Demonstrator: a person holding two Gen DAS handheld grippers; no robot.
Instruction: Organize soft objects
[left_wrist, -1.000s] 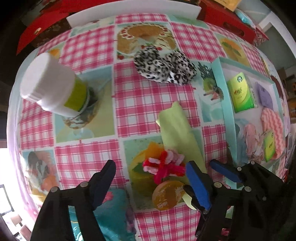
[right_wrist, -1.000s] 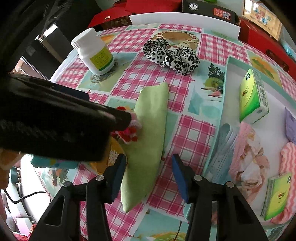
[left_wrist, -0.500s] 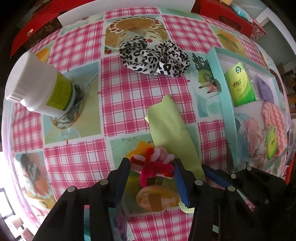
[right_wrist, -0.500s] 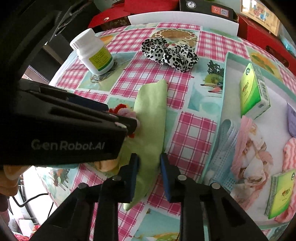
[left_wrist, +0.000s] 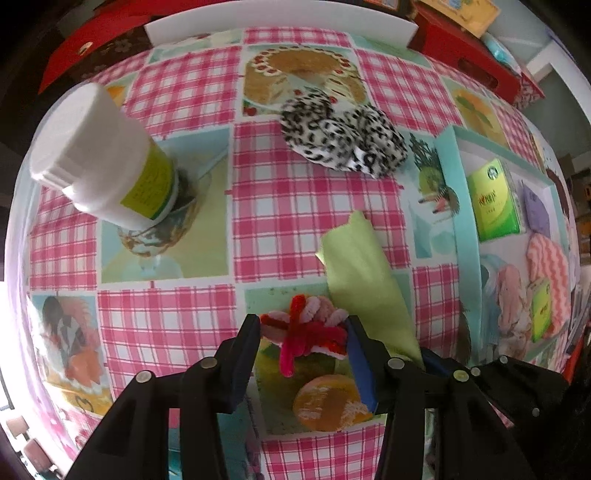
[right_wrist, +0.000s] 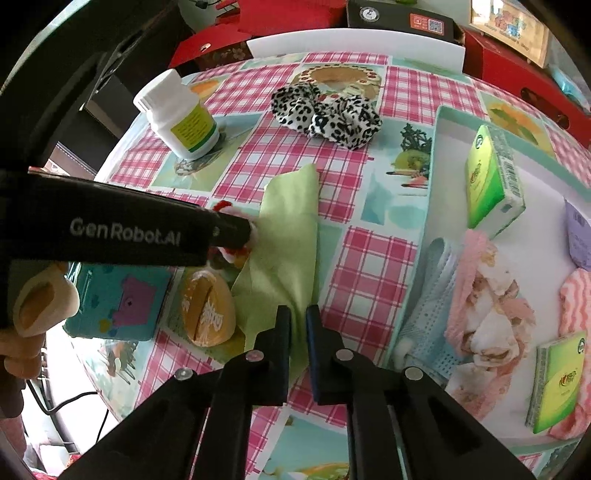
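Note:
A red and pink pipe-cleaner bundle (left_wrist: 306, 328) lies on the checked tablecloth, and my left gripper (left_wrist: 302, 326) is shut on it from above, pads against both sides. Seen from the right wrist, that gripper is a black bar (right_wrist: 125, 232) whose tip covers most of the bundle (right_wrist: 231, 210). Just right of the bundle lies a long light-green cloth (left_wrist: 365, 280). My right gripper (right_wrist: 298, 315) is shut on the near end of the cloth (right_wrist: 288, 240), which puckers upward between the jaws.
A white bottle (right_wrist: 181, 118) stands at the back left and a leopard-print scrunchie (right_wrist: 325, 114) lies behind the cloth. A teal tray (right_wrist: 428, 206) on the right holds tissue packs and cloths. An orange round packet (right_wrist: 207, 314) and a teal booklet (right_wrist: 118, 299) lie near the bundle.
The left jaws came down and closed on the pipe-cleaner bundle. The right jaws closed from wide apart onto the green cloth's near end.

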